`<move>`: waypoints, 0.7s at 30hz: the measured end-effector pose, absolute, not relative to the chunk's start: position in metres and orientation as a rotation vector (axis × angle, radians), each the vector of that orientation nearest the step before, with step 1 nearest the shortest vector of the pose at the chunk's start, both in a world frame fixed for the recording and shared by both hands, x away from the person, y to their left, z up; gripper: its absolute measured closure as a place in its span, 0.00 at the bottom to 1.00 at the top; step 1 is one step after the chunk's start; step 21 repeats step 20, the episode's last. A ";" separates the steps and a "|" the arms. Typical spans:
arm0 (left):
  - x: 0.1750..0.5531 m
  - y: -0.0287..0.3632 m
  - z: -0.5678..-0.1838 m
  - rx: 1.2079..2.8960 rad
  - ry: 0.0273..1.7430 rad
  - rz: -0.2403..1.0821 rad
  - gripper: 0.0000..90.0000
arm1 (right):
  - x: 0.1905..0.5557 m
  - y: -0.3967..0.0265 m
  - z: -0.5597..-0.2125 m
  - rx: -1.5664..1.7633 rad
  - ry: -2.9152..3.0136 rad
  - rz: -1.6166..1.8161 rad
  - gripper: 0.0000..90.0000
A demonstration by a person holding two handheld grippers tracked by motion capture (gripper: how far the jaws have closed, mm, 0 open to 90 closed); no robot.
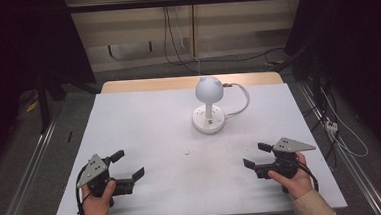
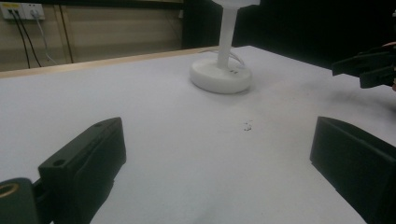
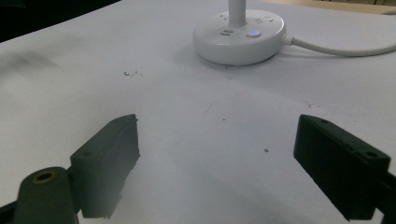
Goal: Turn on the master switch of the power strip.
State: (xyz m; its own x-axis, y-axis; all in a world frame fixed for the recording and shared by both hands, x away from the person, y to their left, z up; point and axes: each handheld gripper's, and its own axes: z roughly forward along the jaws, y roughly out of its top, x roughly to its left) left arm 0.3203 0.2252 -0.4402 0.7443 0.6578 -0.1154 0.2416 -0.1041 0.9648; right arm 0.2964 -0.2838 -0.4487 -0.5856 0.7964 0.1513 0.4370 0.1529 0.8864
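Both grippers, left and right, rest wide open and empty at the table's near corners, angled toward the lamp standing at twelve o'clock, ready to reach.

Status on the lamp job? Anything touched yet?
Done: nothing visible; the white lamp stands upright on the table, cable attached, apart from both grippers. In hand: nothing; left gripper and right gripper sit open near the table's front edge, jaws empty and aimed inward. Left: probably all of it, starting with a reach to the lamp's base.
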 end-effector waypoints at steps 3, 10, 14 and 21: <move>0.321 0.225 -0.440 1.680 0.723 0.407 0.03 | 0.294 -0.286 -0.450 1.186 2.082 1.415 0.16; 0.321 0.225 -0.440 1.689 0.720 0.405 0.03 | 0.287 -0.288 -0.450 1.177 2.076 1.415 0.15; 0.321 0.224 -0.440 1.687 0.724 0.405 0.03 | 0.284 -0.291 -0.451 1.186 2.077 1.415 0.16; 0.322 0.224 -0.441 1.692 0.733 0.408 0.04 | 0.278 -0.297 -0.451 1.191 2.072 1.413 0.15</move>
